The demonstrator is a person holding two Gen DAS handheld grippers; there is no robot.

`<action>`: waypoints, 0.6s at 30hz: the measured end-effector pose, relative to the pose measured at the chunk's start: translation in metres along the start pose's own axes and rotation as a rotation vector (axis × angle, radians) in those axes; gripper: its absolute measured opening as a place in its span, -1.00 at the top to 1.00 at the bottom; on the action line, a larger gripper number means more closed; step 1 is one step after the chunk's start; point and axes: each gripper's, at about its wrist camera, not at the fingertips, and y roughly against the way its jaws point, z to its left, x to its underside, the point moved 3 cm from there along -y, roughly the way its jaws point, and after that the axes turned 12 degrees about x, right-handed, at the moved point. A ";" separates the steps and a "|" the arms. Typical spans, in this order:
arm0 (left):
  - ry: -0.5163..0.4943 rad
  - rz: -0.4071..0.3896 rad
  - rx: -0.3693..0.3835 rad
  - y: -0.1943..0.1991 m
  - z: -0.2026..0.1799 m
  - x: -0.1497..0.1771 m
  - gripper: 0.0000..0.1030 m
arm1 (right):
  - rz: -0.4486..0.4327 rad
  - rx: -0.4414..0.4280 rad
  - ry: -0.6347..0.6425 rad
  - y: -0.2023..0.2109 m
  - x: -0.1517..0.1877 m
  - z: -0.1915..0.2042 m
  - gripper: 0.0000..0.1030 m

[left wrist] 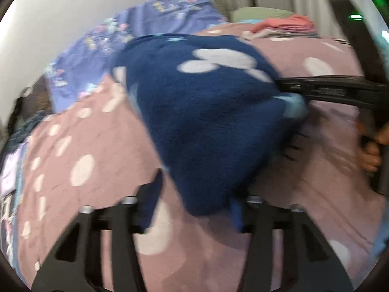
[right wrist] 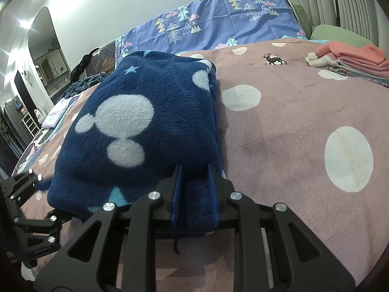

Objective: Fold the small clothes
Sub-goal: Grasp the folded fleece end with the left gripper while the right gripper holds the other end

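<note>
Left wrist view: the picture is blurred; the navy fleece garment [left wrist: 201, 112] is seen lying on the pink dotted bedcover [left wrist: 80, 146], reaching between the fingers of the left gripper [left wrist: 194, 197]. Whether those jaws pinch it cannot be told.
Opposite side: the garment's far edge is met by the right gripper [left wrist: 301, 92], probably so the cloth is carried evenly into a fold.
Right wrist view: the right gripper [right wrist: 194, 192] is clenched on the garment's near edge [right wrist: 136, 121], fleece bunched between the blue pads [right wrist: 176, 192].
Surface: the cover is soft and wrinkled.
Room: folded clothes [right wrist: 350, 58] are stacked at the bed's far right corner; a purple tree-print sheet [right wrist: 214, 26] lies along the far edge.
</note>
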 end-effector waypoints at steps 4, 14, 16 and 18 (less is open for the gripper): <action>0.004 -0.042 0.169 0.037 -0.007 -0.012 0.39 | 0.004 -0.005 -0.011 0.000 0.000 -0.001 0.57; 0.053 -0.142 0.181 -0.002 0.037 -0.078 0.51 | 0.001 0.000 -0.002 0.000 0.000 0.000 0.57; 0.029 -0.113 0.158 -0.039 0.044 -0.071 0.49 | -0.001 0.000 0.007 0.001 -0.001 0.003 0.57; 0.018 -0.127 0.147 -0.046 0.043 -0.067 0.49 | -0.003 0.013 0.021 0.001 -0.001 0.005 0.57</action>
